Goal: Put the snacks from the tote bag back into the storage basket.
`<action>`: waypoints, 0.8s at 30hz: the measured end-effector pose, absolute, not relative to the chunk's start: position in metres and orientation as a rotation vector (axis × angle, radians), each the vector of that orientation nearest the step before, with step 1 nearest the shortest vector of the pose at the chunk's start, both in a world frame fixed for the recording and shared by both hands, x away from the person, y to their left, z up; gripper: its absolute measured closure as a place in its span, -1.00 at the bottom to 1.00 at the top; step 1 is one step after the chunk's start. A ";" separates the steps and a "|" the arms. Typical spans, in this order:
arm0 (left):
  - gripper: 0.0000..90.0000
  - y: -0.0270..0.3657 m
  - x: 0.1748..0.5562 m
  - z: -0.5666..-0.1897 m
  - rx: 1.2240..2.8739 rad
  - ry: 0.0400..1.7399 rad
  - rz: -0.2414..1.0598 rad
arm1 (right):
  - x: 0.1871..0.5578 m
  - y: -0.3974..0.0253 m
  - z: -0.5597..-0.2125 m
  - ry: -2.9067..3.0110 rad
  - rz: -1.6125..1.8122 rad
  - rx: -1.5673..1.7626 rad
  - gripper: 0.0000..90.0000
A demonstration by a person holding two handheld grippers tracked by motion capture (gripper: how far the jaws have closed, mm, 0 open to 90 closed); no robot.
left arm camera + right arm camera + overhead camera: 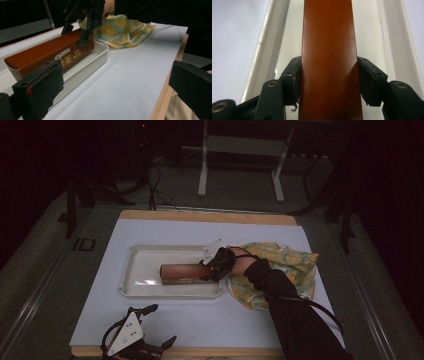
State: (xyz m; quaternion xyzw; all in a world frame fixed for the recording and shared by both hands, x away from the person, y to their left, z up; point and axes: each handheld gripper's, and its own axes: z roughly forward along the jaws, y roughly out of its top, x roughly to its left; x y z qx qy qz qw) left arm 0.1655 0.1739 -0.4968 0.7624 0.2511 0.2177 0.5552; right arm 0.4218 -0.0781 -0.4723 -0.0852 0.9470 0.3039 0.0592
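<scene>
The brown box (184, 271) lies lengthwise in the white tray (145, 292), seemingly alone there, on the white sheet (210, 320). The right gripper (216, 266) pinches its right end between both jaws. The left gripper (131, 336) rests near the table's front edge, jaws spread.

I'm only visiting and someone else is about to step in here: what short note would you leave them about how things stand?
Right tongs: shut on the long brown cardboard cookie box, gripping its near end from both sides.
Left tongs: open, resting idle at the table's front edge, holding nothing.
The box is over the shallow white plastic tray; whether it rests on the tray floor cannot be told. A yellow patterned cloth lies crumpled just right of the tray.
Done: box gripped and brought to the tray.
Left: probably set it down and release, though the aim is a guess.
</scene>
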 end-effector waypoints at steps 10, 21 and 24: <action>-1.00 0.174 0.165 -0.496 1.801 0.581 0.511 | 0.422 -0.074 -0.483 2.900 0.891 -0.237 -0.07; -1.00 0.173 0.164 -0.496 1.795 0.579 0.506 | 0.420 -0.074 -0.479 2.886 0.864 -0.234 -0.18; -1.00 0.173 0.164 -0.496 1.796 0.580 0.506 | 0.420 -0.077 -0.472 2.879 0.880 -0.226 -0.18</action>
